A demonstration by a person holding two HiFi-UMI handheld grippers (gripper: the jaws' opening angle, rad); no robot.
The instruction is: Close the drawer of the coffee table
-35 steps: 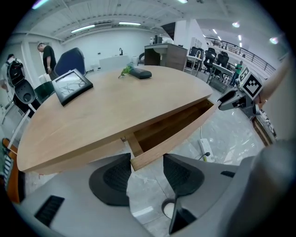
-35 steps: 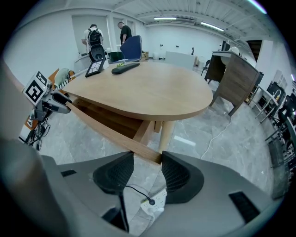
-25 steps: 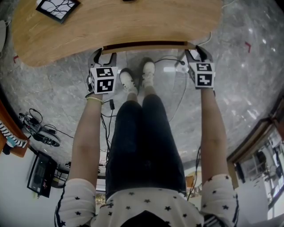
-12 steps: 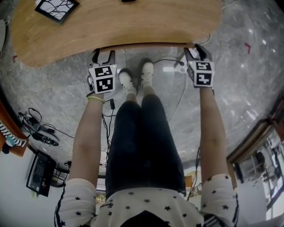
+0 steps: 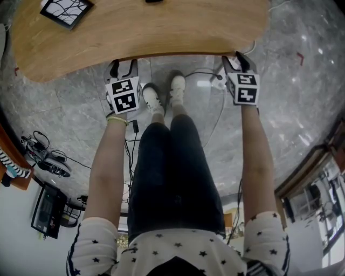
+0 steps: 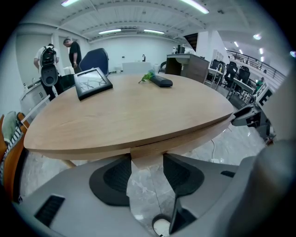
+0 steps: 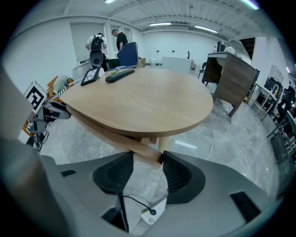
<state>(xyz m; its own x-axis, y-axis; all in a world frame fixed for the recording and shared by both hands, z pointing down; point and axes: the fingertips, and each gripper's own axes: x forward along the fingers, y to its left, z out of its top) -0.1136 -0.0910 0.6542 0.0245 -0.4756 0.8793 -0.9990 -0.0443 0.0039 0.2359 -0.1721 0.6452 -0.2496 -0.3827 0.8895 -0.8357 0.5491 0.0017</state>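
The coffee table [image 5: 140,27] has a light wooden top. Its drawer front [image 5: 178,54] shows only as a thin strip tucked under the near edge. My left gripper [image 5: 123,67] is at the strip's left end and my right gripper [image 5: 233,60] at its right end. In the left gripper view the drawer front [image 6: 193,140] runs just below the tabletop, and the left gripper [image 6: 147,159] stands open with its tips against the wood. In the right gripper view the drawer front [image 7: 121,142] slants beneath the top, and the right gripper [image 7: 148,155] is open at the board's end. Neither grips anything.
A framed picture [image 5: 69,9] and a dark remote [image 6: 161,81] lie on the table. The person's shoes [image 5: 152,98] stand between the grippers, with a power strip and cable [image 5: 218,83] on the marble floor. Cables and gear [image 5: 46,161] sit at the left. People [image 6: 46,60] stand far behind.
The drawer front has slid in under the table edge and the dark gap above it has gone. Both grippers edged toward the table, and the left one rolled a little.
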